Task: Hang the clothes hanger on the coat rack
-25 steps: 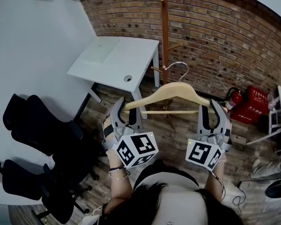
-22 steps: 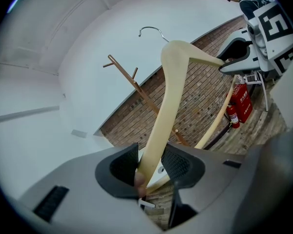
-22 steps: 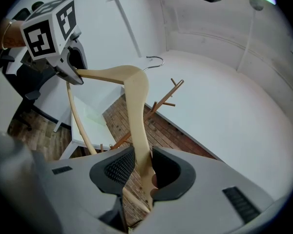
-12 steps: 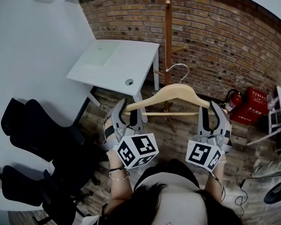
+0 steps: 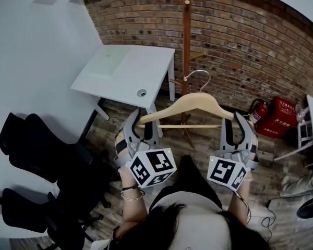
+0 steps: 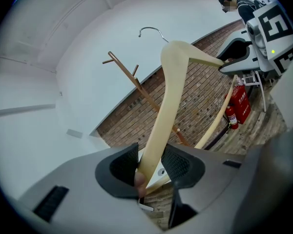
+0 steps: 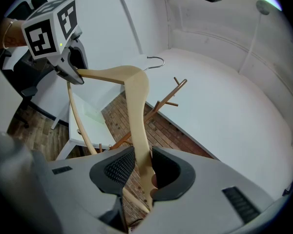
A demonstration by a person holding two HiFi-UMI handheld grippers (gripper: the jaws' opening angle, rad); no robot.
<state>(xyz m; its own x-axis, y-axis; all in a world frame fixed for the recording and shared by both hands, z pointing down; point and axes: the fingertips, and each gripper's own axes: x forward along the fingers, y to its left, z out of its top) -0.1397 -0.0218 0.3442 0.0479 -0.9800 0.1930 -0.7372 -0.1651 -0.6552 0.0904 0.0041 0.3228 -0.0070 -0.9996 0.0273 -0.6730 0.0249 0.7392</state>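
Observation:
A pale wooden clothes hanger (image 5: 190, 104) with a metal hook (image 5: 197, 75) is held level between both grippers. My left gripper (image 5: 141, 122) is shut on the hanger's left end (image 6: 154, 145). My right gripper (image 5: 239, 120) is shut on its right end (image 7: 140, 150). The brown wooden coat rack (image 5: 185, 30) stands just beyond the hook, against the brick wall, with short pegs (image 5: 197, 53) on its pole. In the gripper views the coat rack (image 6: 136, 86) and its pegs (image 7: 170, 95) show behind the hanger.
A white table (image 5: 125, 72) stands left of the rack. Black office chairs (image 5: 41, 165) are at the lower left. A red fire extinguisher (image 5: 258, 111) and red box (image 5: 279, 116) sit by the wall on the right. The floor is wood.
The view has shifted slightly, and the rack and table now sit a little differently in the frame. Both grippers hold the hanger as before.

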